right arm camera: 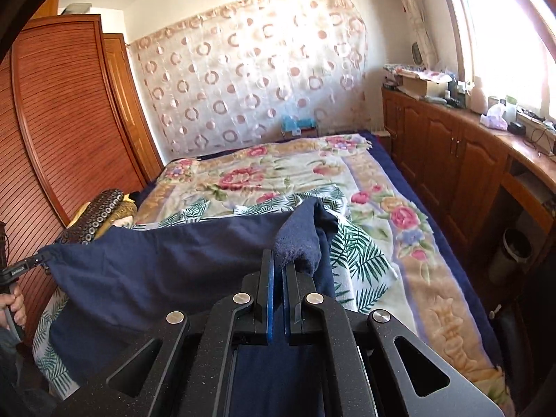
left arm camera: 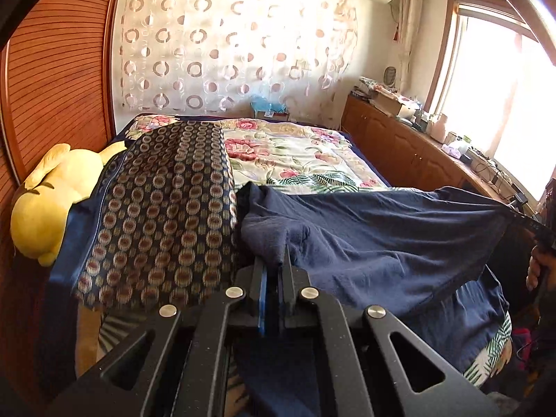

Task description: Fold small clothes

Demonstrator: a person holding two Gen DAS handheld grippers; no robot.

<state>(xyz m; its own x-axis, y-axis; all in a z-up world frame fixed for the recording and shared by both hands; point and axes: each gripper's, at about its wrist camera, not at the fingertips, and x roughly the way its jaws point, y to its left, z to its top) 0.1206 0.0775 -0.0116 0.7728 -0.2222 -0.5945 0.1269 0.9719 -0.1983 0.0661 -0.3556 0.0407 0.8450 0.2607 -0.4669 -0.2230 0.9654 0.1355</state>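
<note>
Navy knit garment [left arm camera: 382, 239] (soft, creased) taut between clamped left gripper [left arm camera: 276, 260] and right gripper [right arm camera: 279, 264]

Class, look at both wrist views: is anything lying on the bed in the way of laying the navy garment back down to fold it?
Nothing visible blocks it. Both the left gripper and right gripper are shut on the navy garment, stretched above the floral blanket. The patterned pillow lies to one side.

The navy garment [left arm camera: 382, 236] hides much of the floral bed [left arm camera: 295, 153] at lower right; its hem runs under the left tongs [left arm camera: 276, 264]; worktop [right arm camera: 504, 139] clutter at upper right is too small to name
</note>
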